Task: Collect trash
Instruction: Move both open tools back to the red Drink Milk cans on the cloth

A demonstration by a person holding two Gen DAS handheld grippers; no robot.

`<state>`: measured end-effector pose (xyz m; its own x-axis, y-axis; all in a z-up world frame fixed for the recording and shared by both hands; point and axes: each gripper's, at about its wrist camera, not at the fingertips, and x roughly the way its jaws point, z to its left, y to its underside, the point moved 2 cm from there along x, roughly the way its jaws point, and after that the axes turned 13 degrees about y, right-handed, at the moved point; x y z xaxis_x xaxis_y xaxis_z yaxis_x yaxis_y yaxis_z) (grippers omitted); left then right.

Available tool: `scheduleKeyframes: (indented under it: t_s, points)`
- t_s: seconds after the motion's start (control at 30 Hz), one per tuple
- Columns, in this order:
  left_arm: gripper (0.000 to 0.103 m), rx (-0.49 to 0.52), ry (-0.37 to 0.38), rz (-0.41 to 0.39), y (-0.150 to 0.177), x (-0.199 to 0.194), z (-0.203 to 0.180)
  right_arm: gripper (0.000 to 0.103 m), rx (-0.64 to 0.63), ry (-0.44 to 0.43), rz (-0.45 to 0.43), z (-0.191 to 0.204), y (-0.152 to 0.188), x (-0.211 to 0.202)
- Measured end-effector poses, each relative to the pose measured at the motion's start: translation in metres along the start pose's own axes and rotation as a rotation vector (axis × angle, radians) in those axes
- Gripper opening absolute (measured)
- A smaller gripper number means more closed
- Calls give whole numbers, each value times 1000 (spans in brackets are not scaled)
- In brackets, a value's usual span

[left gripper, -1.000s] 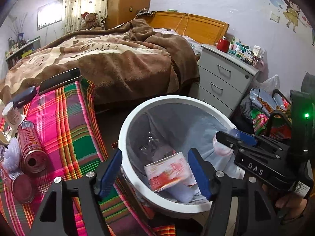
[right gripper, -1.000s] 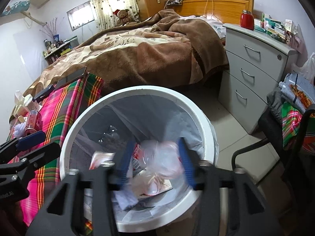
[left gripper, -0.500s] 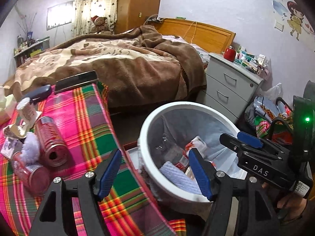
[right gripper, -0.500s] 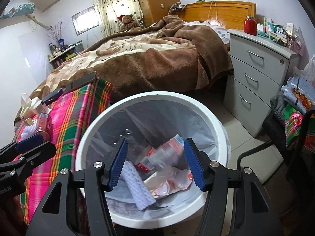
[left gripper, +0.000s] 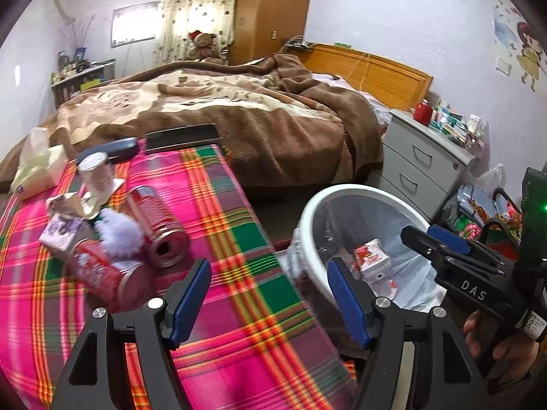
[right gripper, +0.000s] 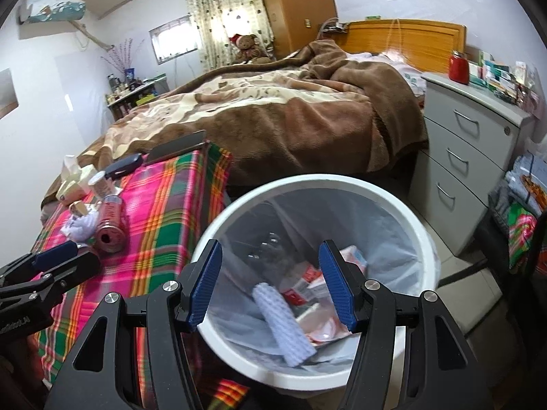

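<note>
A white trash bin with a clear liner stands beside the plaid-covered table; it also shows in the left wrist view. It holds cartons, wrappers and a pale knitted roll. My right gripper is open and empty above the bin. My left gripper is open and empty over the table's right edge. On the table lie two red cans, a white fluffy wad, a paper cup and crumpled paper.
A bed with a brown blanket lies behind the table. A grey drawer unit stands right of the bin. A tissue pack, a dark case and a black tablet lie at the table's far end. Clothes and bags sit far right.
My left gripper has swung left from over the bin to the table. My right gripper dropped a clear wad into the bin and has risen, open.
</note>
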<state>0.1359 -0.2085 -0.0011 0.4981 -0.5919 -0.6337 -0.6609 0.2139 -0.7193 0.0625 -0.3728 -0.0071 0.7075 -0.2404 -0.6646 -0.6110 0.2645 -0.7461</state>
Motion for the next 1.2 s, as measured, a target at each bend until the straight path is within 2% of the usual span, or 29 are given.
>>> scheduleKeyframes:
  t_s: [0.27,0.53,0.63,0.87,1.03,1.2]
  points:
    - [71,-90,-118,-60,9,-34,56,61,-47,-53,-1,34,-5,6]
    - [74,-183,-199,-68,18,-49,107,61,-116,-120,5,76,-14,19]
    - [74,-217,-207,-65,19,-46,122,61,-147,-148,6,91,-19,24]
    - [74,-227,-200,-44,15,-29,134,61,-208,-187,32,122,-27,42]
    - [76,-252,-197,-33,11,-18,139,61,-234,-180,53,133,-30,52]
    - [80,-273,-188,-11,8,-6,144,61,-229,-213,82,140,-32,56]
